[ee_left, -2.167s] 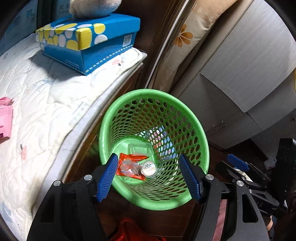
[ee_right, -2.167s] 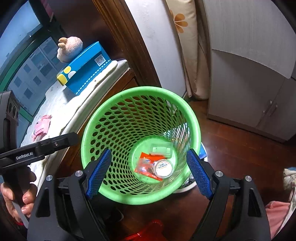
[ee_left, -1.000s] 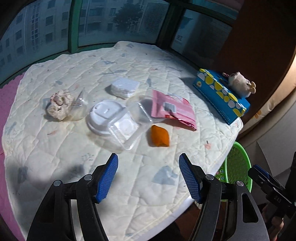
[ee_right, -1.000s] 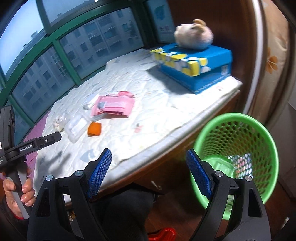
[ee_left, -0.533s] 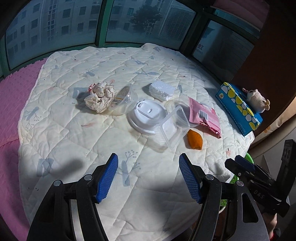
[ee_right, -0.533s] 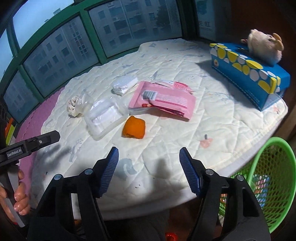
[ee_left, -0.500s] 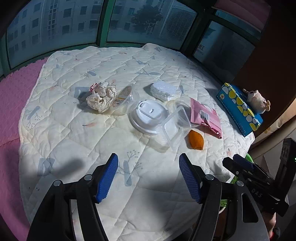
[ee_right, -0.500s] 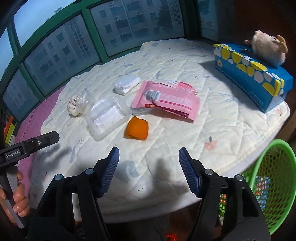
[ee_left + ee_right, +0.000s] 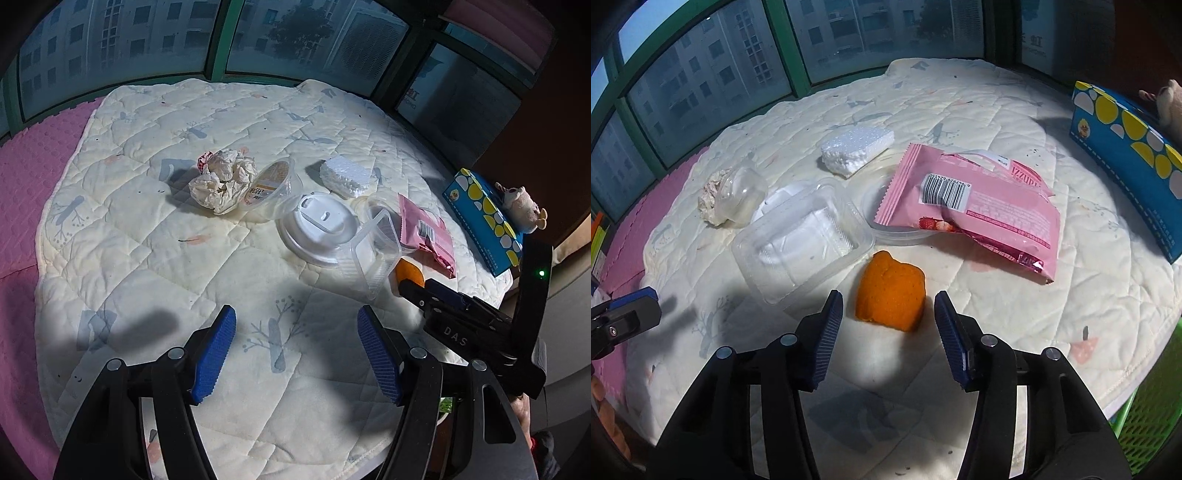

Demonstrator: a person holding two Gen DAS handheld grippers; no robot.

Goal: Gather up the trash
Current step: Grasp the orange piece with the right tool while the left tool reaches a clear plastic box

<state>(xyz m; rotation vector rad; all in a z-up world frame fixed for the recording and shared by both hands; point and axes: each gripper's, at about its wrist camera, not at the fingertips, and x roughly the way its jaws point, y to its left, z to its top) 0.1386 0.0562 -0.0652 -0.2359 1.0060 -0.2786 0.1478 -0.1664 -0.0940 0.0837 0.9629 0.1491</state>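
Trash lies scattered on the quilted pad [image 9: 979,122]: one orange peel [image 9: 891,295], long axis running away from the right gripper [image 9: 888,334], whose jaws are closing around it, pads not yet touching. Also one pink glossy wrapper [image 9: 975,218], one clear ribbed tray [image 9: 801,240], one foam block [image 9: 857,149], one paper wad [image 9: 221,181], one round white lid [image 9: 319,229]. Left gripper [image 9: 295,354] hovers open, empty.

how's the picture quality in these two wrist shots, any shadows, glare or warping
Left wrist view: strong fisheye bend at the window frame, dark corners, the left claw throws soft shadows on the quilt. Right wrist view: sharp, sunlit; a bright patch below the orange peel, glare on the clear tray, window bars curved.
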